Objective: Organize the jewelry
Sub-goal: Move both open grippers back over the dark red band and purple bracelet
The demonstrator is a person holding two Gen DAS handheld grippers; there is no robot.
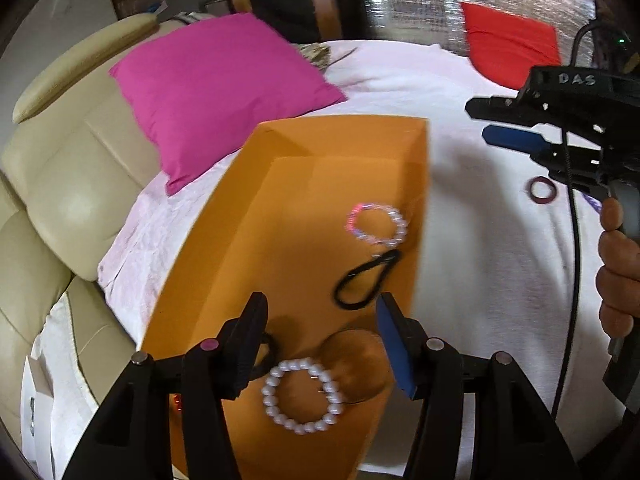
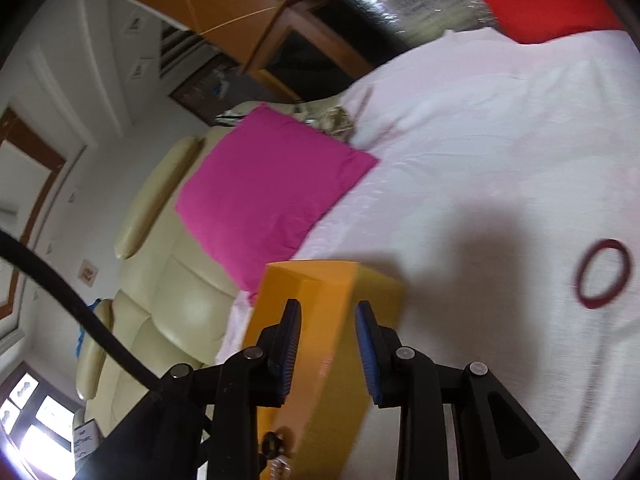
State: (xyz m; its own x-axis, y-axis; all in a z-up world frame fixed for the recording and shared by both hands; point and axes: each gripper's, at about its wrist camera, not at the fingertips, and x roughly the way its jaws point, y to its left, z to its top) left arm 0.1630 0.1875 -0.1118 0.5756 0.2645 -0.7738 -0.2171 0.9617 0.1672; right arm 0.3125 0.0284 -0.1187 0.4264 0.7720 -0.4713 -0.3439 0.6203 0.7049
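An orange box [image 1: 280, 184] lies open on the white sheet [image 1: 480, 260]. Inside it are a white pearl bracelet [image 1: 303, 396], a clear bead bracelet with pink [image 1: 376, 224], a black loop band [image 1: 366, 280] and a brown round disc [image 1: 356, 364]. My left gripper [image 1: 320, 312] hovers open over the box's near end, nothing between its fingers. A dark red bangle [image 1: 541, 191] [image 2: 604, 274] lies on the sheet right of the box. My right gripper [image 1: 480, 122] [image 2: 328, 316] is open and empty above the box's [image 2: 332, 276] right side, left of the bangle.
A pink cushion [image 1: 216, 88] leans beyond the box, a red cushion [image 1: 508, 48] at the far right. A cream leather sofa [image 1: 60, 168] borders the sheet on the left. A person's hand [image 1: 616, 272] holds the right gripper; its black cable [image 1: 574, 280] hangs down.
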